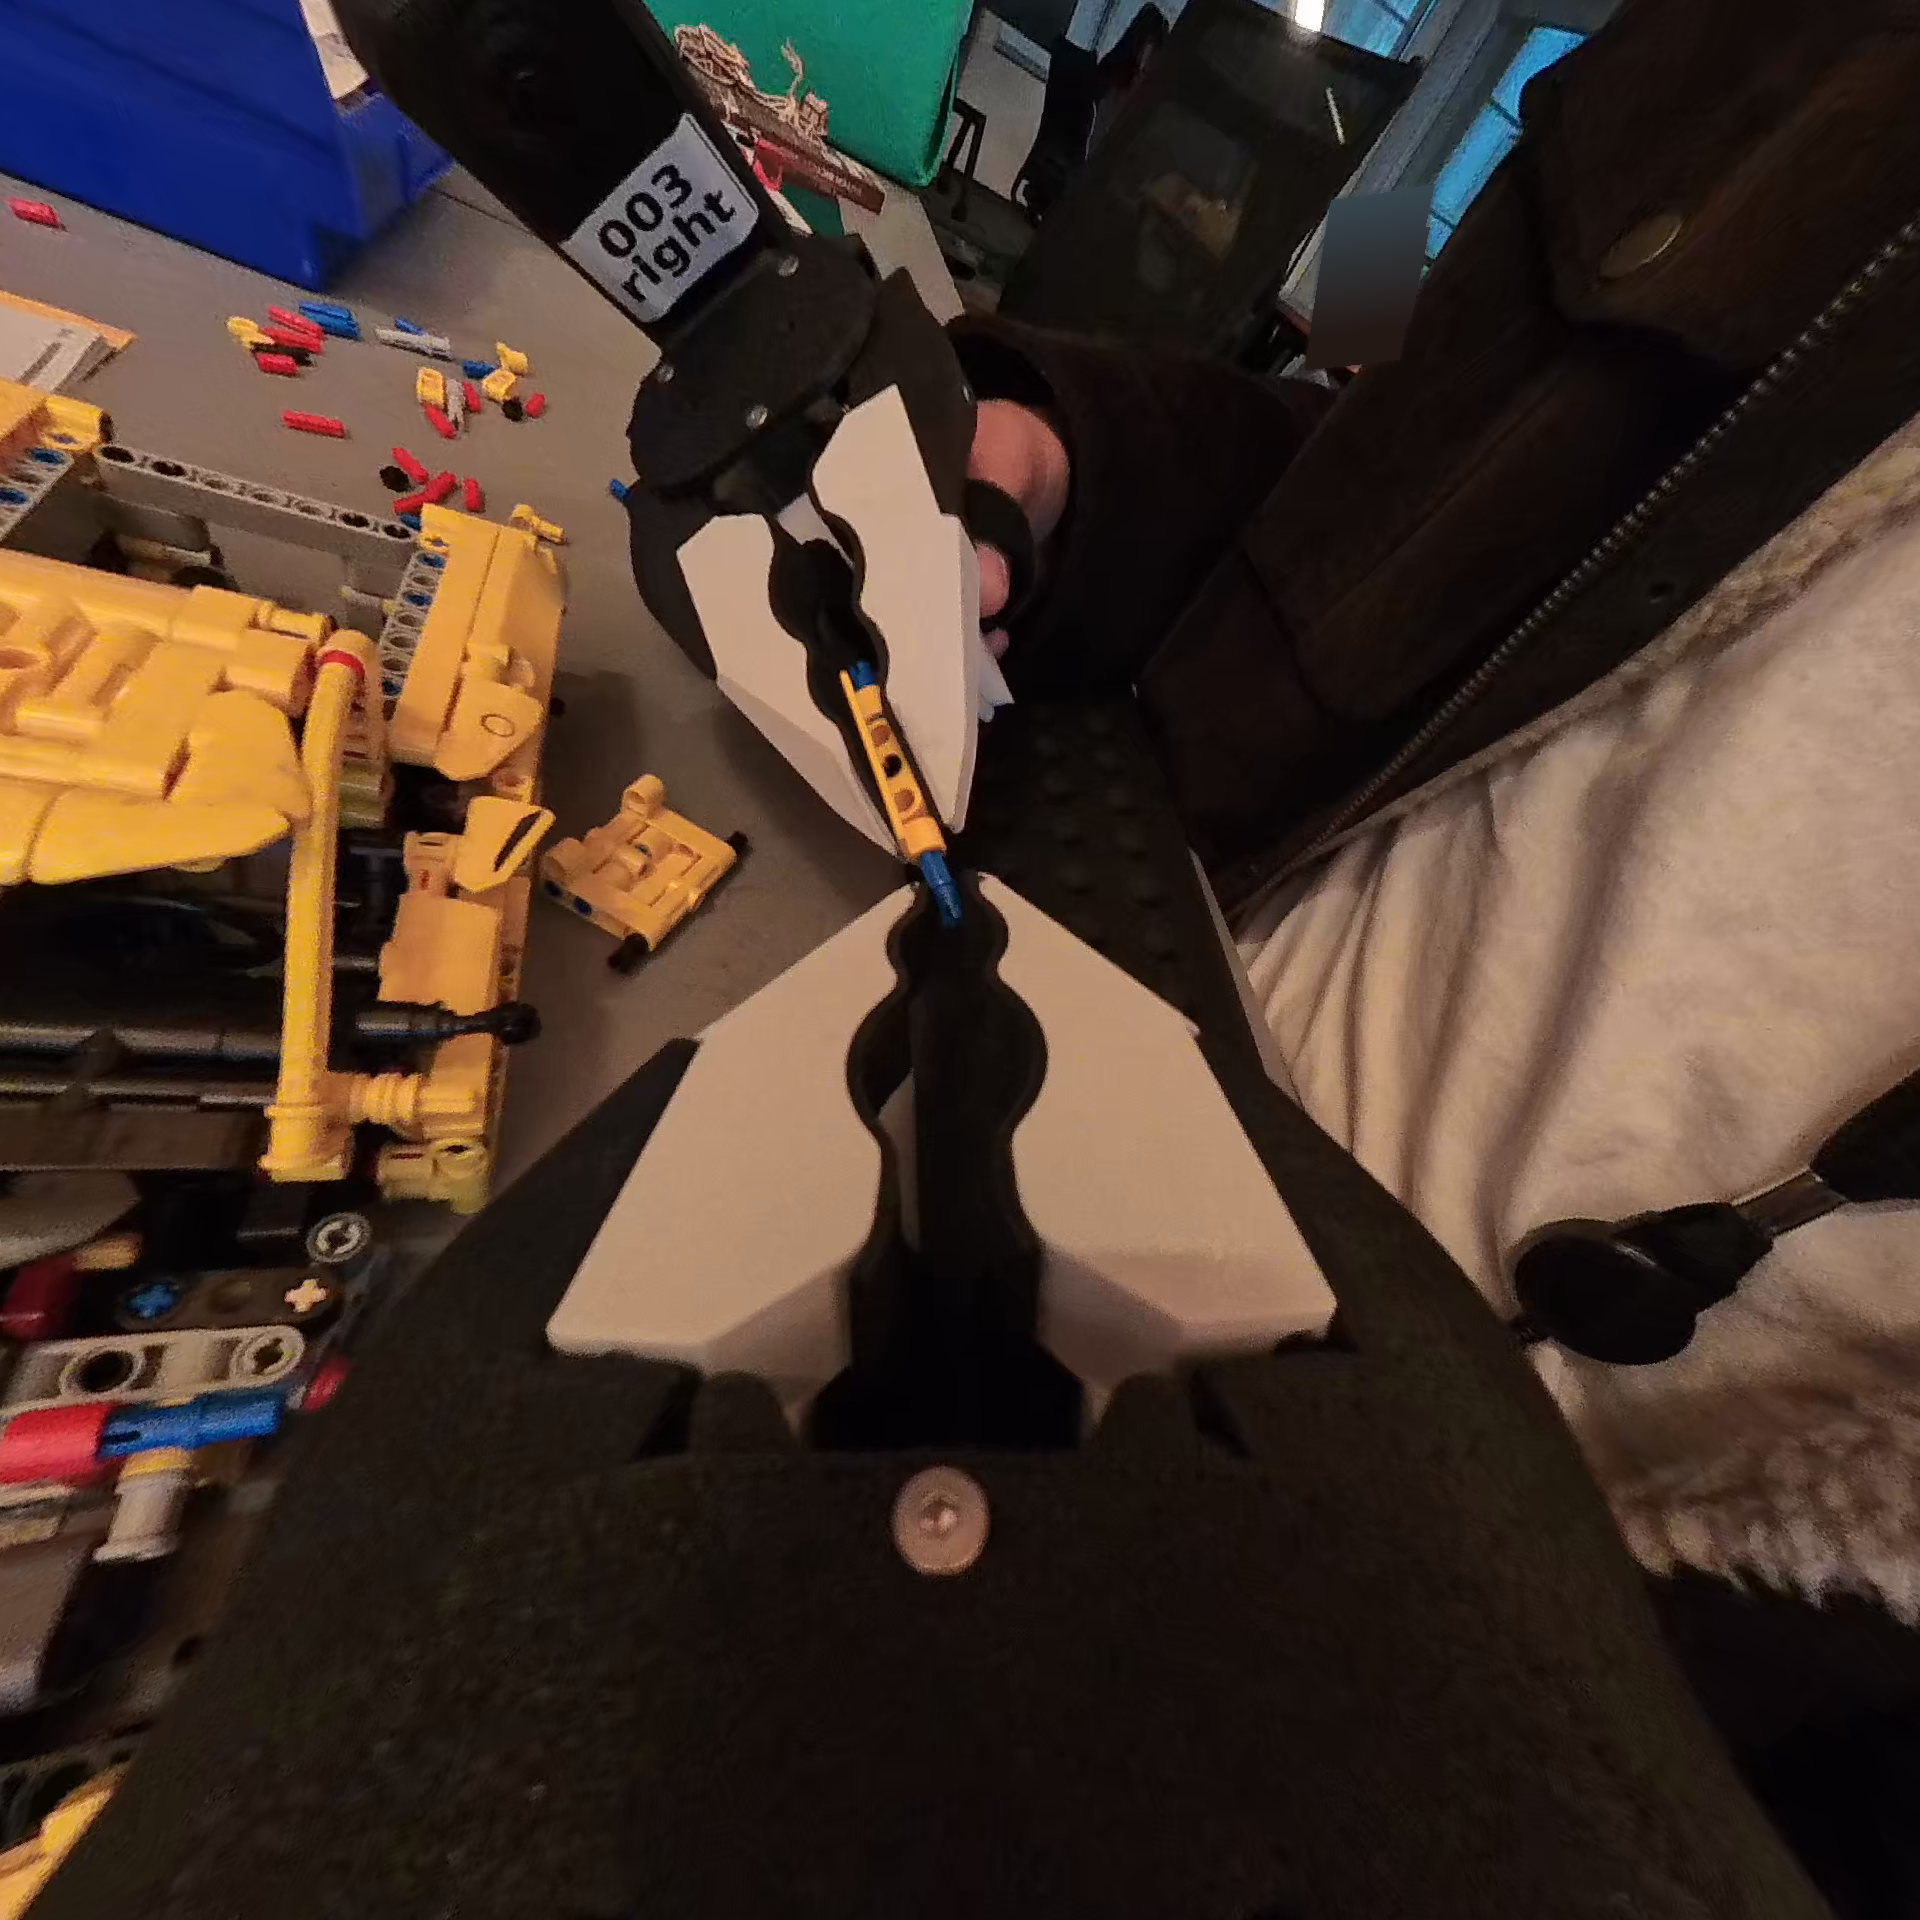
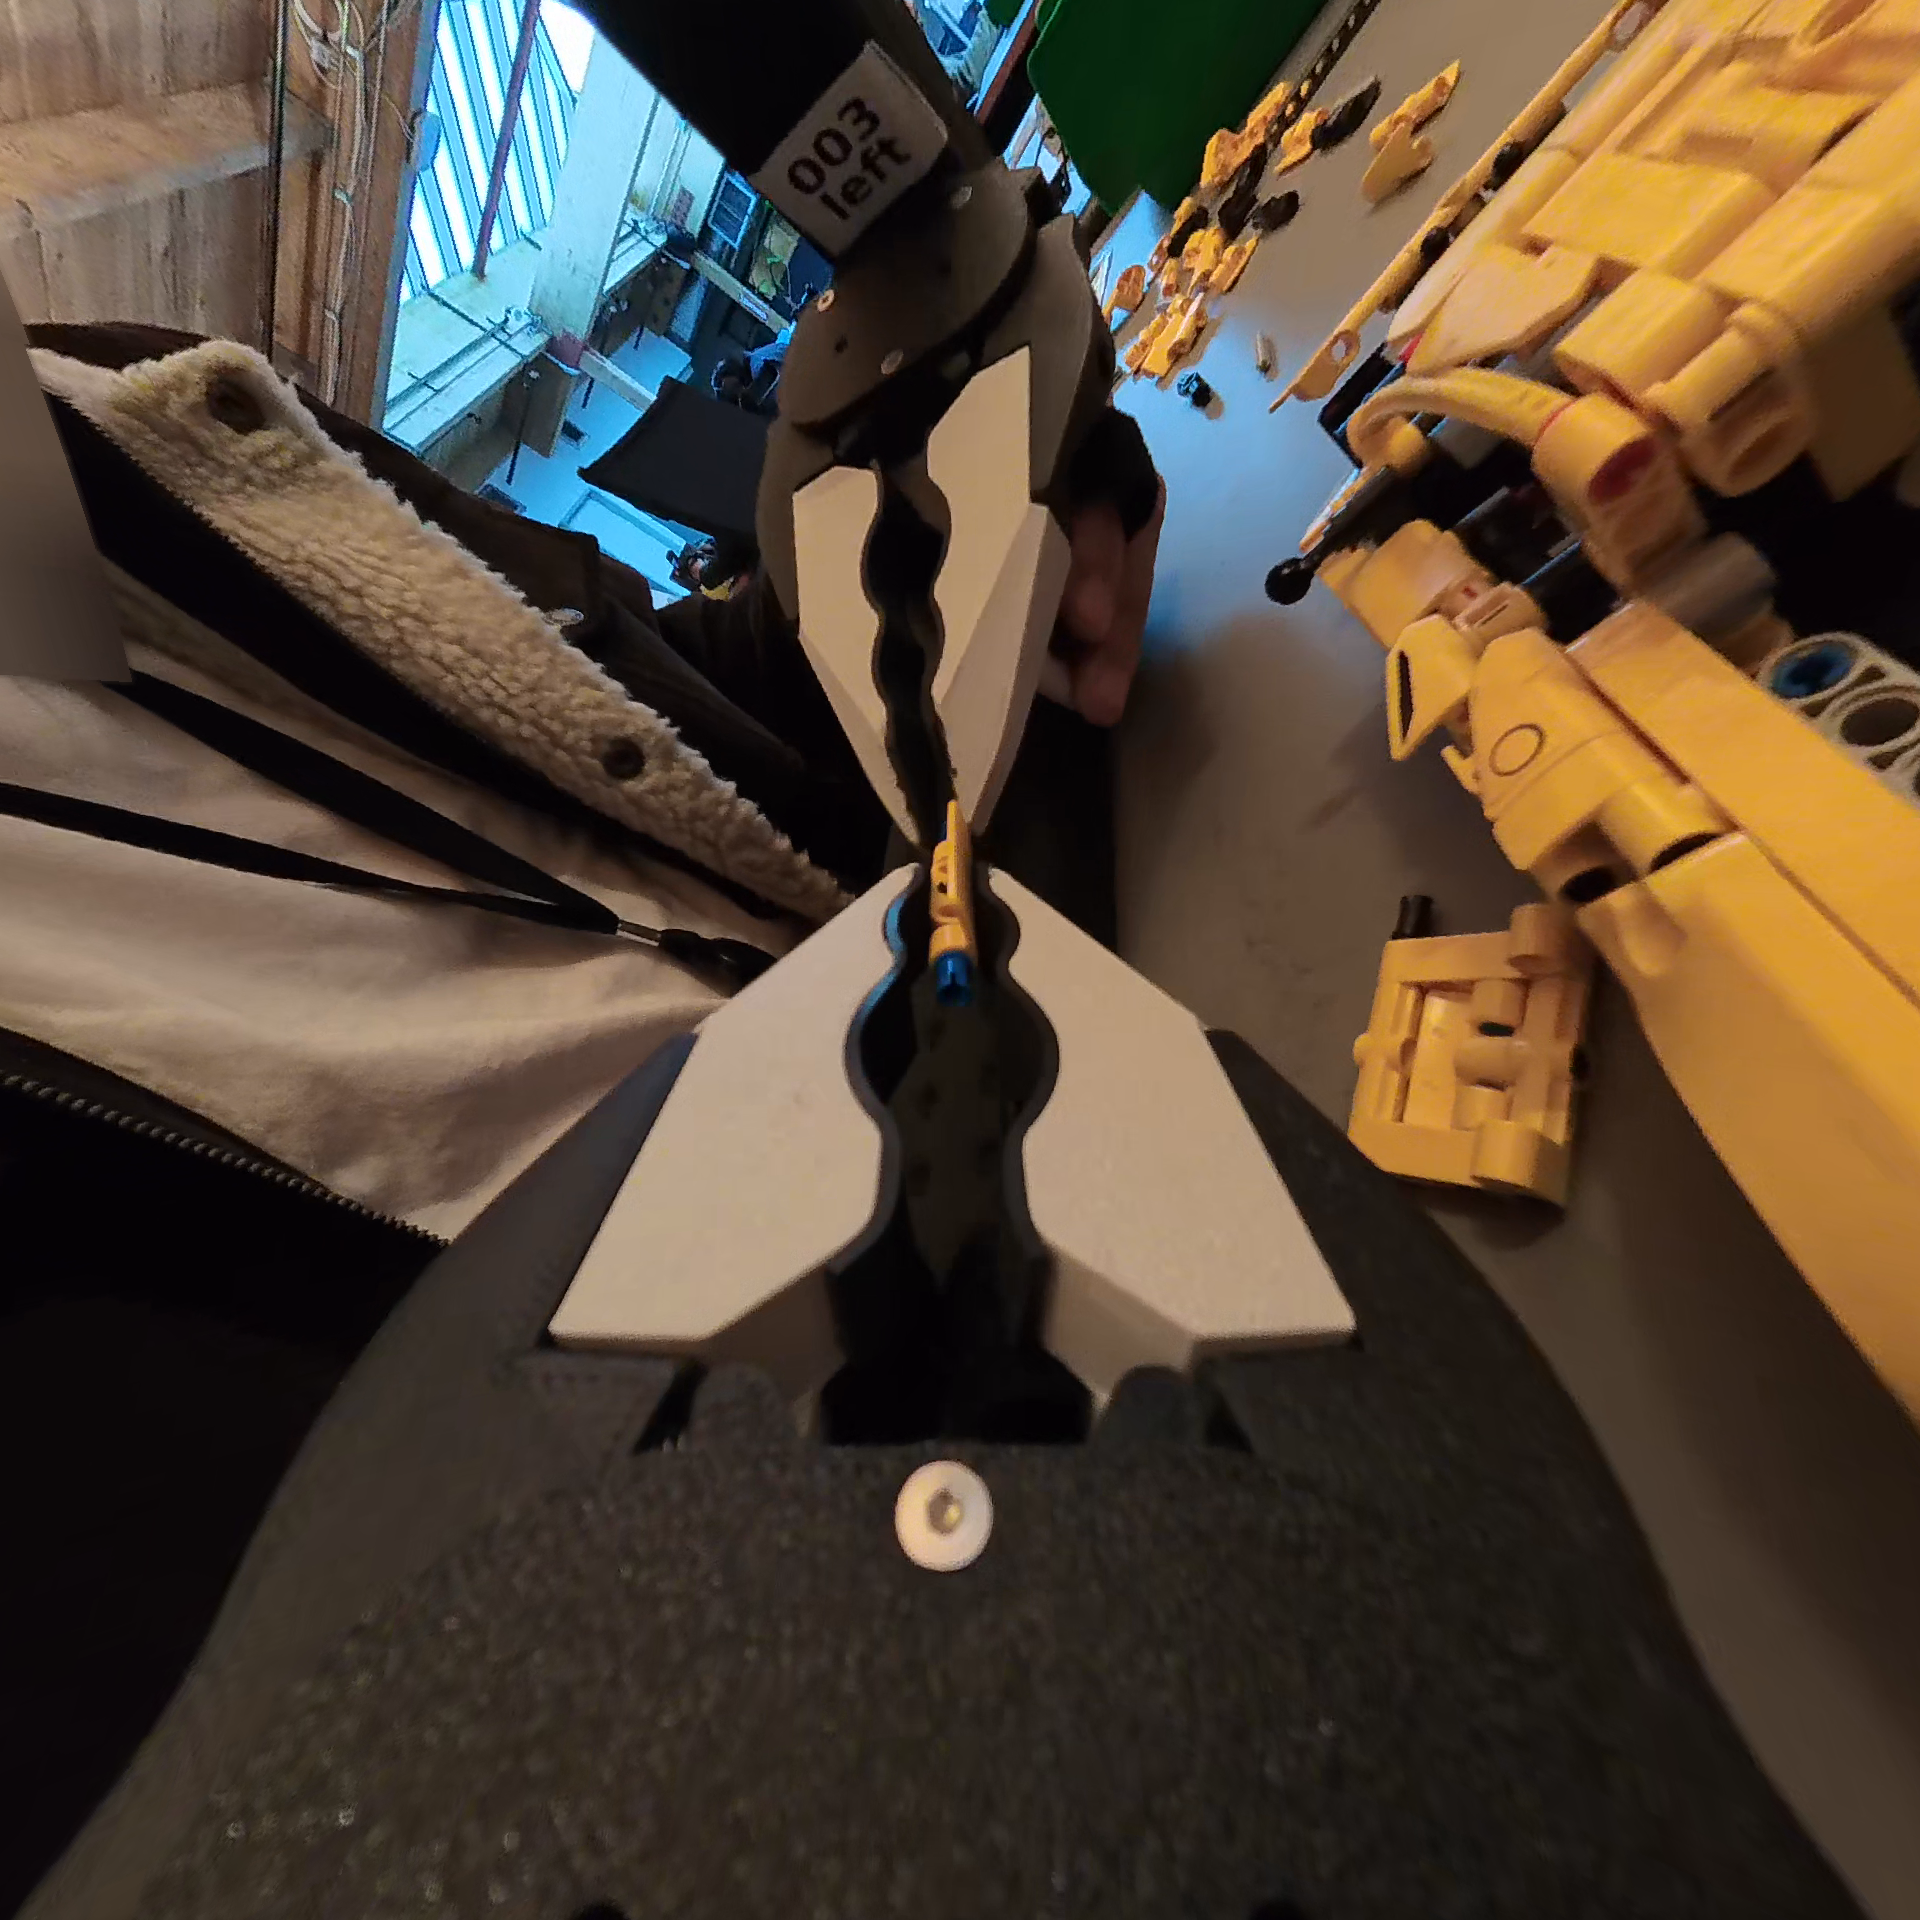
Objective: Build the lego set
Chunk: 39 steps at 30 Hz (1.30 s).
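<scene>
Both grippers meet tip to tip above the bench edge, close to the person's brown fleece-lined jacket [image 1: 1558,831]. Seen from the left wrist, the left gripper [image 1: 948,896] has its white fingers [image 1: 769,1122] clenched at the tips on the blue pin [image 1: 940,883] sticking out of a small yellow beam [image 1: 894,769]. That beam with holes is held between the fingers of the right gripper [image 1: 920,831], which grasps it lengthwise. From the right wrist view the same yellow beam [image 2: 951,883] sits pinched at the right gripper [image 2: 951,883] tips, a blue pin end [image 2: 951,982] showing behind them, while the left gripper [image 2: 940,821] closes onto its far end. On the grey bench [image 1: 582,312] lies the large yellow lego model [image 1: 260,727], a small yellow sub-assembly [image 1: 644,862] just beside it, and loose red, blue and yellow pieces [image 1: 416,384] farther off.
</scene>
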### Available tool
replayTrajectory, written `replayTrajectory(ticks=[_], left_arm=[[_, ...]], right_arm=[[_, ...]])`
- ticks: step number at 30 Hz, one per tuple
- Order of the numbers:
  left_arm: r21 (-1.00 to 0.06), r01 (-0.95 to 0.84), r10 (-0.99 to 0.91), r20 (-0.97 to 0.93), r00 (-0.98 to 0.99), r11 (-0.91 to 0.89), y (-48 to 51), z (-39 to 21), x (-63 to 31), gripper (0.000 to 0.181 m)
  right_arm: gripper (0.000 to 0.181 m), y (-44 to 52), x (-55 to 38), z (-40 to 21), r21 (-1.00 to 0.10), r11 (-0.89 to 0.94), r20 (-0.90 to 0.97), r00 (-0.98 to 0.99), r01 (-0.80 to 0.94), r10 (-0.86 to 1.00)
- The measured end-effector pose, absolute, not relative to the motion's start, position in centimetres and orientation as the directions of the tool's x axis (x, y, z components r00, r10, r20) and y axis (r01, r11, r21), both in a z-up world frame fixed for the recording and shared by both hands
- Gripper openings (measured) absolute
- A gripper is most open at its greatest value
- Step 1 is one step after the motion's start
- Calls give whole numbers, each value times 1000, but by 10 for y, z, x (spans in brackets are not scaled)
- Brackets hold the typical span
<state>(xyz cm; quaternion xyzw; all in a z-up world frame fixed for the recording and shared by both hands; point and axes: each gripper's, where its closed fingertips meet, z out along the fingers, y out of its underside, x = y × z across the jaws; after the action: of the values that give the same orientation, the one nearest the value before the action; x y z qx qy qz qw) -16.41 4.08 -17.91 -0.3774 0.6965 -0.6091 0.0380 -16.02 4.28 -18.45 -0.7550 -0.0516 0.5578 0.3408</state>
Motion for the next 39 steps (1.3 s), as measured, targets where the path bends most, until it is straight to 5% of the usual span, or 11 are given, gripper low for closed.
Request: replayTrajectory(ticks=[14, 22, 29, 39], left_arm=[[-851, -524, -553, 434, -711, 6, 39, -186, -168, 3], [-809, -563, -562, 390, -729, 170, 30, -213, -176, 2], [-823, -556, -545, 415, -729, 117, 32, -205, -175, 0], [-787, -574, -530, 394, -751, 227, 24, -222, -182, 0]], right_arm=[[6, 42, -166, -187, -573, -771, -803, 381, -279, 459], [6, 33, -174, -213, -583, -812, -654, 571, 36, 496], [6, 36, -174, -206, -554, -828, -761, 456, -84, 462], [6, 30, -181, -224, -508, -861, -765, 467, -15, 443]])
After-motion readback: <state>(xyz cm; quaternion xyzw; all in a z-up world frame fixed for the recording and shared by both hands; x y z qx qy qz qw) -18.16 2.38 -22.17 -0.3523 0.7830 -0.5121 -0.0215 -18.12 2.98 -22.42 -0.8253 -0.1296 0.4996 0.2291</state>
